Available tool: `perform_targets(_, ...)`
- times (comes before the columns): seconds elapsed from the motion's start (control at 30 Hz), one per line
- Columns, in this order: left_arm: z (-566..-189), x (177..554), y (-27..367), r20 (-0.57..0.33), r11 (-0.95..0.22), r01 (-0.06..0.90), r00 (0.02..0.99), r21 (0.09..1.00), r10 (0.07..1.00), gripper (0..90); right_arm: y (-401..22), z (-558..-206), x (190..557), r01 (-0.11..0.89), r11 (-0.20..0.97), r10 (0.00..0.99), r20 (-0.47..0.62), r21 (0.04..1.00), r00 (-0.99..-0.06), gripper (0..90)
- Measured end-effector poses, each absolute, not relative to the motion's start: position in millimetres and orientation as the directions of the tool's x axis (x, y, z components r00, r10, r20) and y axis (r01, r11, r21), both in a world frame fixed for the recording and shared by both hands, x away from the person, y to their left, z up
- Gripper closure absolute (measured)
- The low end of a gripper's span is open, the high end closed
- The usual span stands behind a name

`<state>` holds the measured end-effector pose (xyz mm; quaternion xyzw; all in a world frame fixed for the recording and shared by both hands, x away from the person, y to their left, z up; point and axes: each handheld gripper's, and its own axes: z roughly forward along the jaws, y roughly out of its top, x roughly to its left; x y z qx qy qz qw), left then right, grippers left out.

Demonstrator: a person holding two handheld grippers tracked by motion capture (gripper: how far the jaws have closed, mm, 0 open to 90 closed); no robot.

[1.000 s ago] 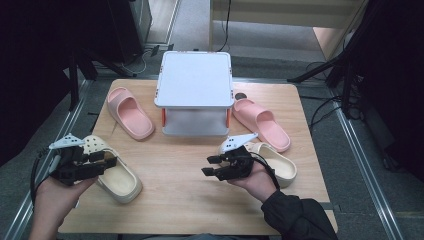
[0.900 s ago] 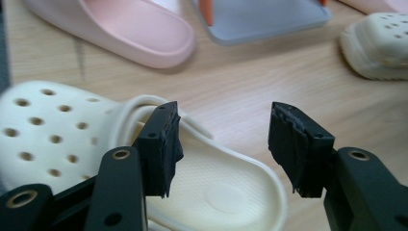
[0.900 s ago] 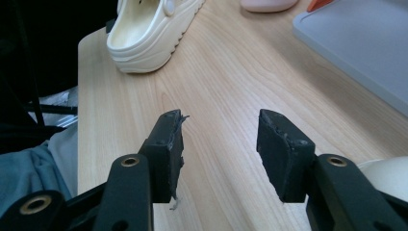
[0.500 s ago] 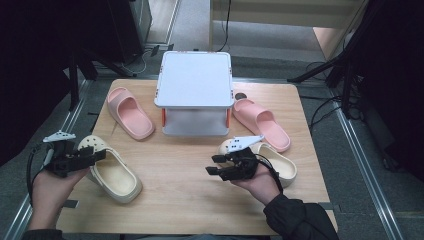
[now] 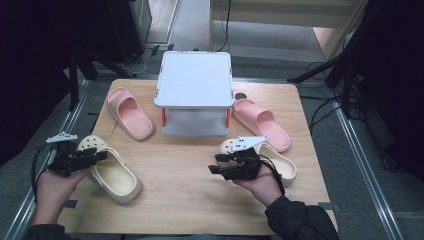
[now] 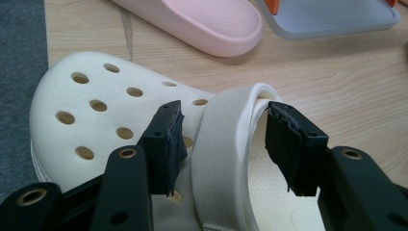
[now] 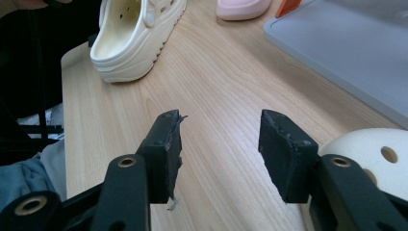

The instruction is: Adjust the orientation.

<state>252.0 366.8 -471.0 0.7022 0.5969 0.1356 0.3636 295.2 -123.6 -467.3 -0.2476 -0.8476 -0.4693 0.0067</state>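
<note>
A cream clog (image 5: 112, 172) lies at the table's front left, toe pointing away. My left gripper (image 5: 102, 155) reaches over it from the left. In the left gripper view the left gripper (image 6: 225, 115) straddles the clog's heel strap (image 6: 219, 159). Its jaws have just been closing, with a gap still showing beside the strap. The second cream clog (image 5: 272, 160) lies at the front right, partly under my right hand. My right gripper (image 5: 215, 164) points left just above the bare wood, and the right gripper (image 7: 222, 125) stands open with nothing between its jaws.
A white two-tier stand (image 5: 195, 80) occupies the back middle. One pink slipper (image 5: 130, 112) lies to its left, another pink slipper (image 5: 260, 122) to its right. Bare wood (image 5: 175, 175) stretches between the two clogs. Grey floor borders the table's left edge.
My left gripper has shifted toward the table's left edge and sunk onto the left clog. The right gripper has hardly moved.
</note>
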Motion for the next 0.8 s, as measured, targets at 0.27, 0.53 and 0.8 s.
perform_targets(0.27,-473.8,245.7,365.0,-0.215,-0.028,0.718,0.246,0.696,0.945,49.6,-122.0,-468.5,296.5,0.434,0.436,0.419,0.249,0.788,-0.873,49.3)
perform_targets(0.53,-472.1,248.1,364.4,-0.133,-0.101,0.721,0.260,0.686,0.956,66.8,-119.7,-468.5,296.5,0.435,0.443,0.417,0.249,0.784,-0.874,49.2)
perform_targets(0.8,-454.0,244.1,378.5,-0.150,-0.077,0.718,0.246,0.691,0.958,74.5,-120.3,-468.4,297.7,0.437,0.438,0.412,0.256,0.786,-0.875,50.2)
